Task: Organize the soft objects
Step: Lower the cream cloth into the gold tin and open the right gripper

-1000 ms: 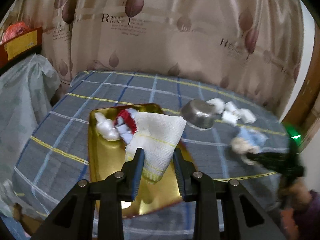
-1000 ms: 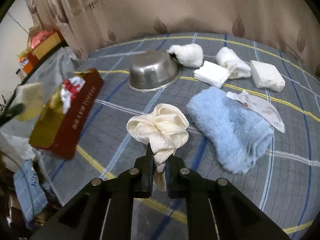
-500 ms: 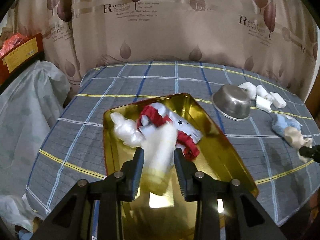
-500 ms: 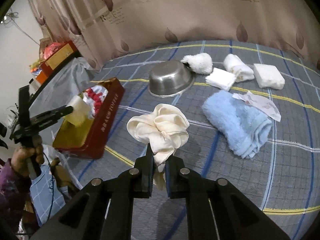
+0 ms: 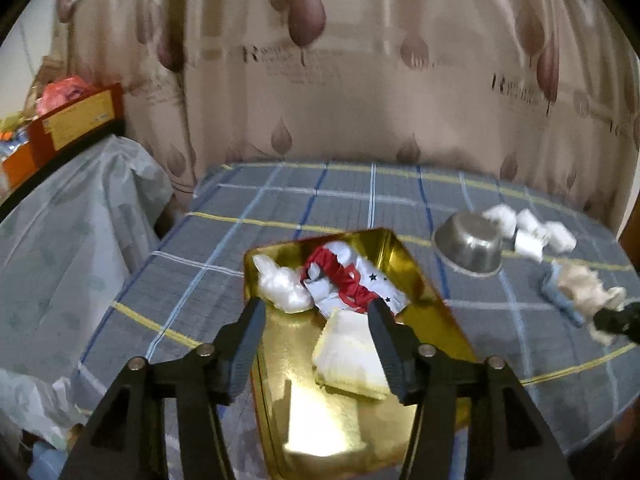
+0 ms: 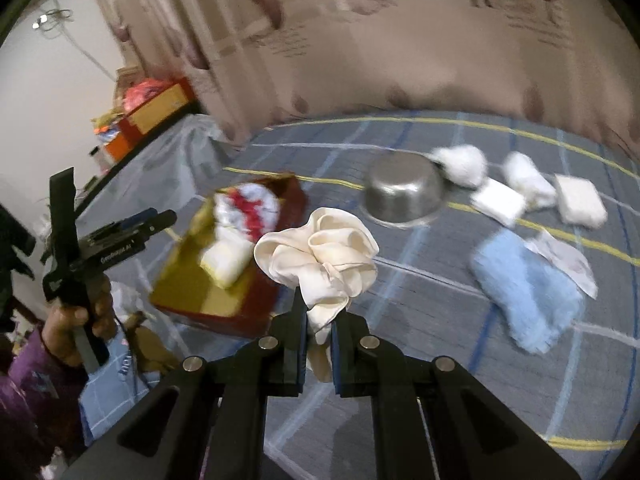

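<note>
Hovering over the near end of the gold tin (image 5: 436, 300), the left gripper (image 5: 316, 312) has its jaws spread apart, having just been opening, and the folded white cloth (image 5: 348, 356) lies loose on the tin's floor between them, touched by neither pad. Beyond that cloth, at the tin's far end, a white satin bundle (image 5: 282, 286) sits in the left corner and a red-and-white star-print fabric (image 5: 348, 280) fills the space beside it. In the right wrist view a hand (image 6: 76, 316) with a purple sleeve (image 6: 24, 384) grips the left tool's handle to the left of the tin, whose red outer wall (image 6: 256, 304) faces the camera. The tin rests on a checked grey tablecloth (image 5: 208, 280). To the right of the tin, the right gripper (image 6: 319, 320) is clenched on the tail of a cream silk scrunchie (image 6: 320, 252), whose ruffled body stands above the fingertips, lifted off the tablecloth. Behind the scrunchie and right of the tin an upturned steel bowl (image 6: 404, 194) rests on the tablecloth. Right of the bowl lie a fluffy white ball (image 6: 460, 164), a flat white pad (image 6: 498, 202), a rolled white cloth (image 6: 528, 178) and a white block (image 6: 580, 200). Nearer than these, well right of the tin, a light blue towel (image 6: 528, 288) lies with a crumpled paper scrap (image 6: 564, 260) on its far edge
</note>
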A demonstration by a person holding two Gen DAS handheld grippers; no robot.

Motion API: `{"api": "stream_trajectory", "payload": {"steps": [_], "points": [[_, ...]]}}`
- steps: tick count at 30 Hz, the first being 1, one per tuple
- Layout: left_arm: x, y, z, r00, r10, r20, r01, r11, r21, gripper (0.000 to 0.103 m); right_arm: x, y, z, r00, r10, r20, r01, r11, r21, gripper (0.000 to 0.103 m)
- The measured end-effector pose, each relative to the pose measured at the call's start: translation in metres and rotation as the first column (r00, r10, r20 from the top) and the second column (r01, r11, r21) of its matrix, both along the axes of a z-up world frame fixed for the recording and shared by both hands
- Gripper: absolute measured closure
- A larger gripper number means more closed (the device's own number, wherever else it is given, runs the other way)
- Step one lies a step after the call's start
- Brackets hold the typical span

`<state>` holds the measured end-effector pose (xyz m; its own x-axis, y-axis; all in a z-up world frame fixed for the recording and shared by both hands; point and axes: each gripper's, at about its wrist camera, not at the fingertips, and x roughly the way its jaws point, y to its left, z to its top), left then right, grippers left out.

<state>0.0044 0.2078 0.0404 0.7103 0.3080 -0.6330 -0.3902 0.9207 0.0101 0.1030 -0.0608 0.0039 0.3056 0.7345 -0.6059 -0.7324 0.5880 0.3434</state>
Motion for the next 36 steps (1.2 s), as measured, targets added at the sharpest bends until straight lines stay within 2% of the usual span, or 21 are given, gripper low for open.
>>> {"api": "stream_trajectory", "payload": {"steps": [6,11,13,17,22,25,32,36], "points": [[-0.04,-0.024,0.018,0.999,0.049,0.017,-0.048,0.998,-0.029,0.045,-0.012,0.05,0.014,0.995,0.097,0.002,-0.097,0.995,0.022,0.094],[-0.092,-0.041,0.019,0.977,0.206,0.054,-0.206,0.979,-0.005,0.045,-0.014,0.106,0.012,0.981,0.188,-0.048,-0.188,0.982,0.007,0.094],[-0.109,-0.047,0.017,0.967,0.244,0.072,-0.245,0.969,0.014,0.04,-0.01,0.133,0.005,0.974,0.206,-0.088,-0.207,0.978,-0.001,0.094],[-0.123,-0.053,0.016,0.954,0.279,0.111,-0.291,0.952,0.101,0.039,-0.005,0.179,-0.006,0.968,0.209,-0.142,-0.214,0.976,-0.024,0.094],[-0.133,-0.053,0.019,0.943,0.285,0.173,-0.307,0.945,0.115,0.038,-0.001,0.22,-0.021,0.969,0.171,-0.176,-0.187,0.98,-0.074,0.094],[-0.133,-0.048,0.016,0.941,0.296,0.163,-0.319,0.938,0.139,0.038,-0.002,0.24,-0.031,0.971,0.15,-0.187,-0.173,0.978,-0.113,0.094],[-0.151,-0.025,0.021,0.903,0.359,0.235,-0.377,0.926,0.032,0.037,-0.005,0.269,-0.05,0.975,0.121,-0.187,-0.156,0.971,-0.182,0.091],[-0.153,-0.019,0.02,0.898,0.377,0.228,-0.387,0.922,-0.001,0.036,-0.006,0.271,-0.054,0.973,0.118,-0.199,-0.154,0.972,-0.177,0.084]]}}
